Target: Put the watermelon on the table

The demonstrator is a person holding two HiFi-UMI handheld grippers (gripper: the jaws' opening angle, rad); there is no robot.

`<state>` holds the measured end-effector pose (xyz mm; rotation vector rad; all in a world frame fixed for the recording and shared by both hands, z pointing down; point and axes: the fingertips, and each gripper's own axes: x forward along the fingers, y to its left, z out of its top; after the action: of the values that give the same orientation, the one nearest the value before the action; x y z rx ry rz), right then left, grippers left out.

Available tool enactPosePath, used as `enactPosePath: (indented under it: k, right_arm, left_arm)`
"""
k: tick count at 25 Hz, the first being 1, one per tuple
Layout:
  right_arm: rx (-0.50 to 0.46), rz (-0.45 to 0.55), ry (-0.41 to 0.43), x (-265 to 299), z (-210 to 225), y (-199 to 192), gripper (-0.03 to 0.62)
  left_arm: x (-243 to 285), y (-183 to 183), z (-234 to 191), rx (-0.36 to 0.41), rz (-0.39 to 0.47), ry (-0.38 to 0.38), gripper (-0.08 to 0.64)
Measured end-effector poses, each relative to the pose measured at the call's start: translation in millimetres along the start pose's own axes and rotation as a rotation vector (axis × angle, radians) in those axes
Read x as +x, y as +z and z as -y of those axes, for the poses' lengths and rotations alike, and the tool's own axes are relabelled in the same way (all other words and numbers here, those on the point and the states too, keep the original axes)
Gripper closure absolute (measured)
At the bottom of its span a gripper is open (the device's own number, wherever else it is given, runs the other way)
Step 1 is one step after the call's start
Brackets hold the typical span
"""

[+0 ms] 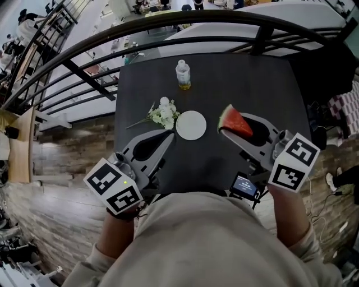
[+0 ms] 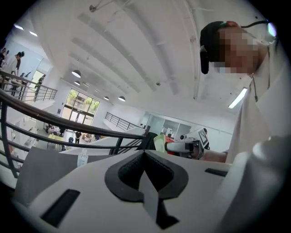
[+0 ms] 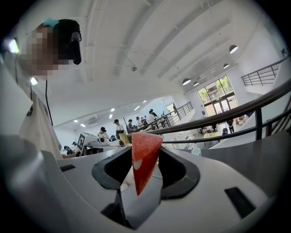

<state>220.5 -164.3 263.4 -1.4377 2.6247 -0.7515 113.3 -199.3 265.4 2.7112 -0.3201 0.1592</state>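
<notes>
Dark square table [image 1: 241, 84] beside curved balcony railing [image 1: 213, 15]

black railing [image 1: 168, 21], wooden floor [image 1: 61, 190], white ceiling [image 3: 150, 41]

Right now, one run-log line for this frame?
right gripper: shut on watermelon slice | left gripper: shut, empty | watermelon slice: held over black table | placement: not done

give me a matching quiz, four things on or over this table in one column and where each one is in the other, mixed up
1 watermelon
2 bottle
3 flowers
4 plate

a far end of the table
b mid-table, nothing on it
c in the right gripper
d just left of the plate

Pairs: 1-c, 2-a, 3-d, 4-b
</notes>
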Motion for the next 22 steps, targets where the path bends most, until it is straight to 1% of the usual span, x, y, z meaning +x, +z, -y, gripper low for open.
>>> enactPosePath:
  k: [3,5,8,10,15,22]
  right_arm:
    - [0.001,0.004,-0.029,-6.4,1.9,1.2,0.397]
    - [-0.001,0.007,-0.041,-6.3,1.2,1.9,0.397]
    - [-0.007,0.009,-0.055,12.5,0.4,7.9,0.397]
    - [-0.011,0.009,-0.063,28.8,0.0,11.2,0.397]
    - [-0.023,-0.011,-0.069,38.8,-4.0,14.4,0.397]
    - [-0.028,-0.058,-0.064,50.0,-1.8,8.7,0.397]
  left_arm:
    - [0.7,5.0,0.7,0.01,0.003,-0.03,0.555]
    - [0.6,2.4,-1.1,0.007,-0.015,-0.052,0.555]
    - [-1.6,3.3,-14.9,0.012,-0.055,-0.097,0.555]
    - [-5.0,7.0,-26.9,0.021,-0.06,-0.115,0.555]
    - [-7.0,12.3,-34.0,0.024,-0.048,-0.122,0.555]
    - [-10.2,5.6,-42.9,-0.005,-0.035,-0.125,0.555]
